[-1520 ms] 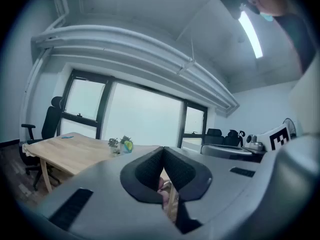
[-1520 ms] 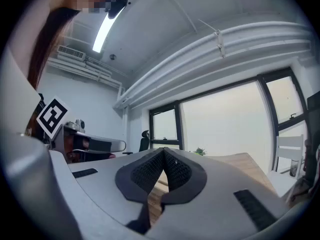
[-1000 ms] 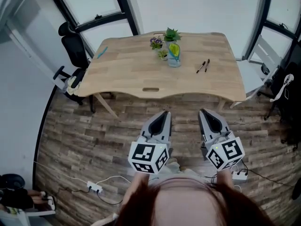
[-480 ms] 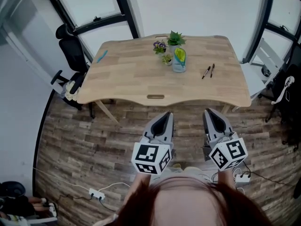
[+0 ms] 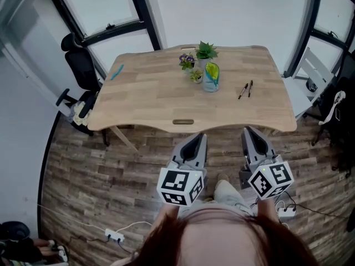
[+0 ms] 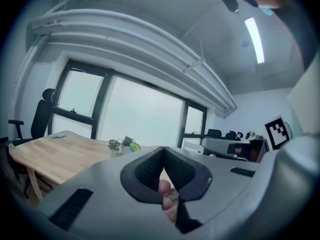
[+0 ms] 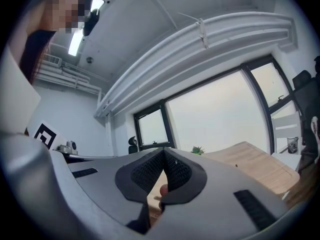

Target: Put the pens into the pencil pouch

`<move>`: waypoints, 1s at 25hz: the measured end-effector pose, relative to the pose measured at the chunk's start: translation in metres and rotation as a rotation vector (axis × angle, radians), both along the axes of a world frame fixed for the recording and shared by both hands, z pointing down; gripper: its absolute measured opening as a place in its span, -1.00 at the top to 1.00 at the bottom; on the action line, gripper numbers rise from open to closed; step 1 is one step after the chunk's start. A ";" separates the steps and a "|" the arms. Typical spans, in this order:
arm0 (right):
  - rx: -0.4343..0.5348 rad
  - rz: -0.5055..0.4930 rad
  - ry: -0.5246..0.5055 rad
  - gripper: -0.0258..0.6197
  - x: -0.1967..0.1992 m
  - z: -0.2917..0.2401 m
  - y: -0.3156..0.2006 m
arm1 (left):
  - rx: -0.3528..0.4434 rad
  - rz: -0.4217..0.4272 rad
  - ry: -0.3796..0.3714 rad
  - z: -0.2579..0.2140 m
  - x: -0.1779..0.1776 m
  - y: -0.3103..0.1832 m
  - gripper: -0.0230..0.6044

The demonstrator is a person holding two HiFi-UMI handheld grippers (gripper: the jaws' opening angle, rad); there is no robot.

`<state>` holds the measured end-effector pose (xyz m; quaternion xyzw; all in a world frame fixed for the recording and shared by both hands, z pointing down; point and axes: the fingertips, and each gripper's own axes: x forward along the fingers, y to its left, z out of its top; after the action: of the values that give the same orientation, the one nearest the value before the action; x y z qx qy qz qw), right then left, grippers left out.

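Two dark pens [image 5: 246, 88] lie side by side on the right part of the wooden table [image 5: 150, 98]. A blue pen [image 5: 116, 72] lies near the table's far left corner. A blue-and-yellow pouch [image 5: 211, 76] stands upright next to small potted plants [image 5: 195, 57]. Both grippers hang over the floor in front of the table, well short of it and pointing at it. The left gripper [image 5: 198, 140] [image 6: 163, 149] is shut and holds nothing. So is the right gripper [image 5: 250, 134] [image 7: 163, 151]. The left gripper view shows the table [image 6: 50, 156] and plants [image 6: 122, 144] ahead on the left.
A black office chair [image 5: 77, 54] stands at the table's left end and a white chair [image 5: 310, 76] at its right end. Power strips and cables [image 5: 113, 236] lie on the wood-plank floor. The person's foot [image 5: 224, 190] shows below the grippers. Windows run behind the table.
Both grippers and the head camera have moved forward toward the table, which now sits slightly lower and nearer in the head view. The jaws stayed shut.
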<state>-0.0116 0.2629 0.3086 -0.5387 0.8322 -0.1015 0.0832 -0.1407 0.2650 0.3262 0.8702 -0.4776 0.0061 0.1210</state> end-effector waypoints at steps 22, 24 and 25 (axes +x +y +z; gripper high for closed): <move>-0.063 0.013 0.025 0.92 0.069 0.010 -0.135 | -0.029 0.004 -0.015 0.004 0.067 -0.135 0.92; -0.073 0.006 0.033 0.92 0.075 0.012 -0.148 | -0.029 -0.004 -0.016 0.002 0.072 -0.149 0.92; -0.078 0.003 0.033 0.92 0.078 0.013 -0.155 | -0.030 -0.008 -0.018 0.002 0.074 -0.155 0.92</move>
<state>0.0662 0.1083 0.3219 -0.5443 0.8281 -0.1247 0.0484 -0.0664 0.1099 0.3284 0.8662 -0.4821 0.0205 0.1299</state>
